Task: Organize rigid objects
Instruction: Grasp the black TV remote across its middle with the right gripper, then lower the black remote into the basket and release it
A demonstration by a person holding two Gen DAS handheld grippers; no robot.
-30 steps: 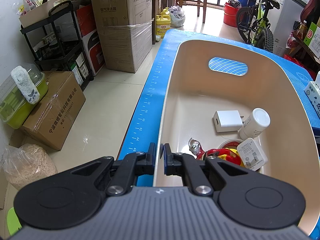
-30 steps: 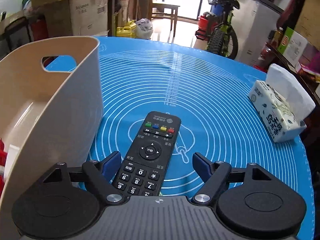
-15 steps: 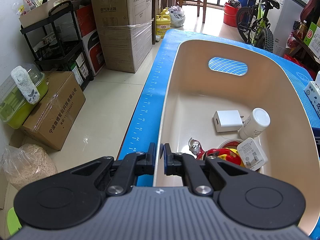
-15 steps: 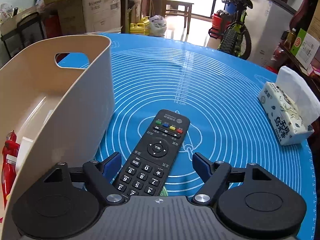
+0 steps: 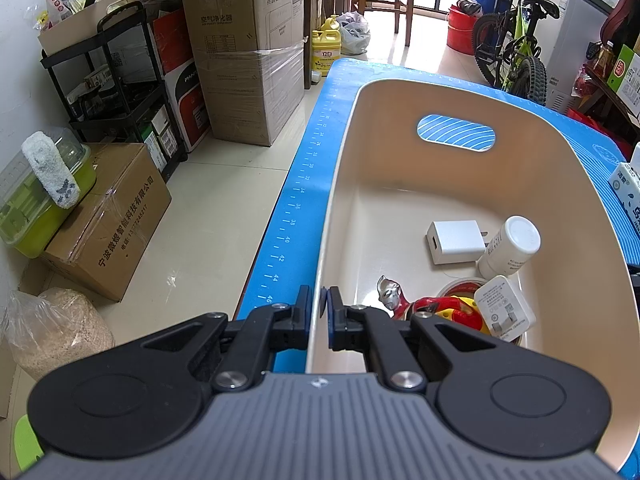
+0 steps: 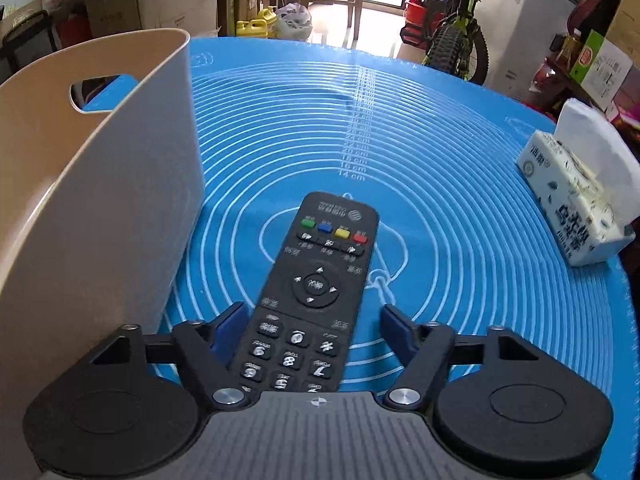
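The left tongs (image 5: 318, 307) pinched the bin's (image 5: 560, 184) near wall. The right tongs (image 6: 312, 326) stood spread around the remote (image 6: 316, 292), seemingly resting on the table (image 6: 440, 168) beside the bin.

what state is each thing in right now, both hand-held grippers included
left hand-held gripper: shut on the bin's near wall
right hand-held gripper: open, fingers either side of the remote, not clamping
bin: upright on the mat, partly filled
remote: flat on the mat, buttons up, outside the bin
white bottle: on its side in the bin
square charger: flat on the bin floor
toy figure: lying down
tissue pack: opened, tissue sticking up
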